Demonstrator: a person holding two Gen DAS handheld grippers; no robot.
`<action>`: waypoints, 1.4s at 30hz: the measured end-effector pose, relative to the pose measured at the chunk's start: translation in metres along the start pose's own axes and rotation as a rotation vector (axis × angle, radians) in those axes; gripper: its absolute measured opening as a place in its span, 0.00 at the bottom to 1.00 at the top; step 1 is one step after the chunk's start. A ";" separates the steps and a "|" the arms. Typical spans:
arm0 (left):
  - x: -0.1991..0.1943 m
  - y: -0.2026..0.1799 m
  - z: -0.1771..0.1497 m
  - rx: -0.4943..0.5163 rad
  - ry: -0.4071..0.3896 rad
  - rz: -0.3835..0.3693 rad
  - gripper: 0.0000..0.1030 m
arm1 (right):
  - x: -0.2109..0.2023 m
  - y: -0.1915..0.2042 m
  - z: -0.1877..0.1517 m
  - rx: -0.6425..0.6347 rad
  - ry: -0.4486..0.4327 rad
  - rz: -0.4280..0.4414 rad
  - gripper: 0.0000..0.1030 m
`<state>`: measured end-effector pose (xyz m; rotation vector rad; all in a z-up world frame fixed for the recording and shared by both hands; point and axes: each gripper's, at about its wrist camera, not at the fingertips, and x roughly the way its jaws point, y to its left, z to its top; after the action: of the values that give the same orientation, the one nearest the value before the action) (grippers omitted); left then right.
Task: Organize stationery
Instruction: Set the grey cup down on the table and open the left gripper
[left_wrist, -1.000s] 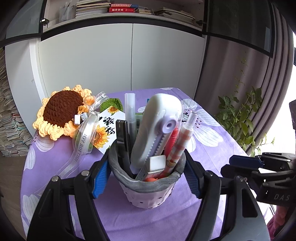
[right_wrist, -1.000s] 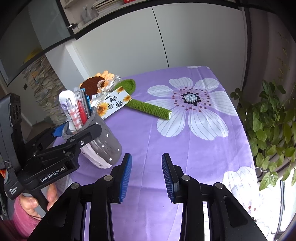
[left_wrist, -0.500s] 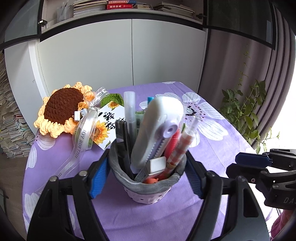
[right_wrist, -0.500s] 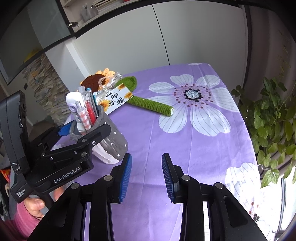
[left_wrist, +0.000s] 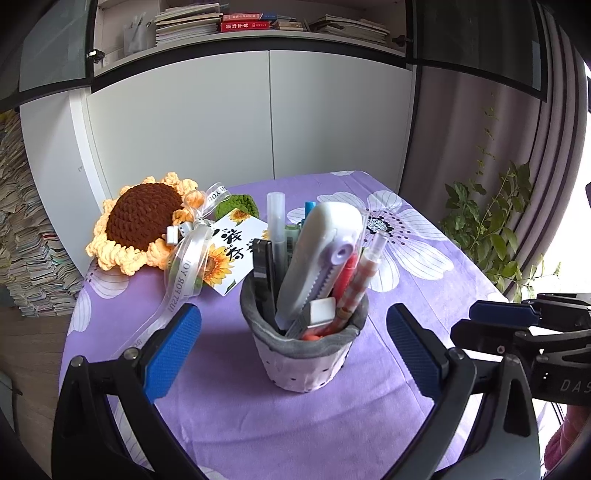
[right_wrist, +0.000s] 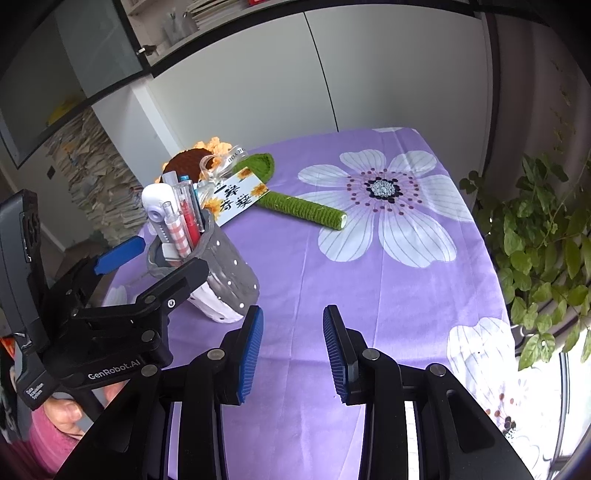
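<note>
Left wrist view: left gripper (left_wrist: 293, 341) has its jaws wide apart, blue pads either side of the pen holder (left_wrist: 304, 352) w/ clear gaps, not touching it. The holder stands upright on the purple floral tablecloth (left_wrist: 236, 413), right between the pads. Its base is partly hard to read. The stationery is packed tight, so lower ends are hidden inside. A white utility knife (left_wrist: 319, 258) is the tallest, long axis leaning up and back-right; a checked pen (left_wrist: 360, 282) tilts right beside it; a clear-capped pen (left_wrist: 276, 221) is near vertical. The crochet sunflower (left_wrist: 138, 225) sits behind-left, its tag card (left_wrist: 231, 253) half covered by ribbon.

Right wrist view: right gripper (right_wrist: 293, 350) hangs over bare cloth, jaws parted w/ nothing between. The holder (right_wrist: 221, 275) is off to the left, its near side partly masked by the left gripper's arm. The sunflower's green stem (right_wrist: 303, 210) lies flat and points right.
</note>
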<state>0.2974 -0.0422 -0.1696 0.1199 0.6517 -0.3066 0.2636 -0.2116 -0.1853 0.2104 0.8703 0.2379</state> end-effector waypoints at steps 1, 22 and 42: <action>-0.003 0.000 0.000 -0.001 -0.001 0.009 0.98 | -0.001 0.001 0.000 -0.004 -0.001 0.000 0.34; -0.127 -0.005 0.013 0.013 -0.175 0.194 0.99 | -0.073 0.045 -0.010 -0.111 -0.138 -0.047 0.34; -0.260 -0.014 -0.020 -0.061 -0.423 0.308 0.99 | -0.200 0.118 -0.052 -0.241 -0.558 -0.163 0.82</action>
<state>0.0858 0.0118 -0.0267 0.0909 0.2163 -0.0107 0.0848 -0.1530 -0.0398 -0.0230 0.2981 0.1194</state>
